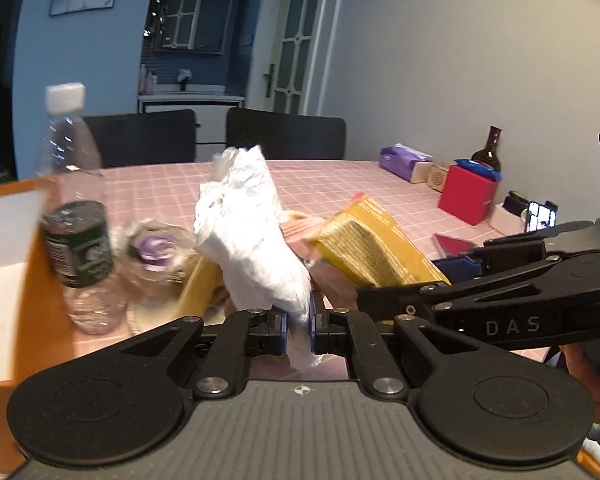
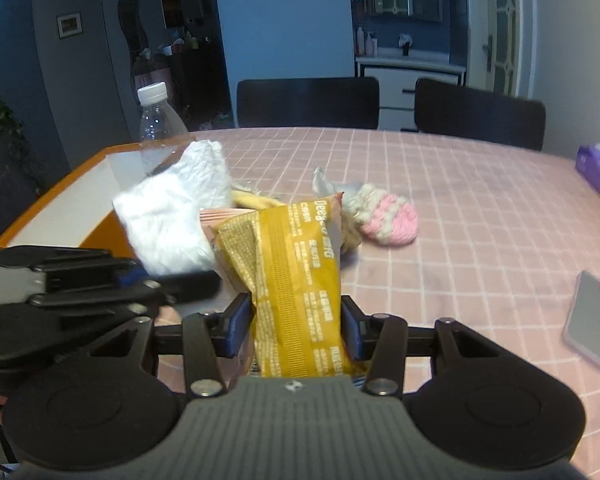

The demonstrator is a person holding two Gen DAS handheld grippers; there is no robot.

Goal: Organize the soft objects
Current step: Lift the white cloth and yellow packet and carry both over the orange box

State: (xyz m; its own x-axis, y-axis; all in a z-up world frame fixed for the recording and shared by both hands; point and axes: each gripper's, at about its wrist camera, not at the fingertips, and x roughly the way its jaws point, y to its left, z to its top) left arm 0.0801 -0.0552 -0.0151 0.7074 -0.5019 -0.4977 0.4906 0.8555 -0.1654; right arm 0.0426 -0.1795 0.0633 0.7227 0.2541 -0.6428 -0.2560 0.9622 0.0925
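White crumpled tissue (image 1: 252, 236) stands up from my left gripper (image 1: 298, 326), whose blue pads are clamped on its lower end; a bit of it hangs below the fingers. My right gripper (image 2: 298, 326) is closed around a yellow snack packet (image 2: 296, 280), which rises upright between its pads. From the right wrist view I see the left gripper just to the left and slightly ahead, tissue touching the packet's edge. Ahead and to the right of my right gripper, a pink-and-white knitted ball (image 2: 384, 220) lies on the pink checked tablecloth (image 2: 480, 216). An orange box (image 2: 60, 208) sits ahead-left, with a clear water bottle (image 2: 158, 128) at its far side.
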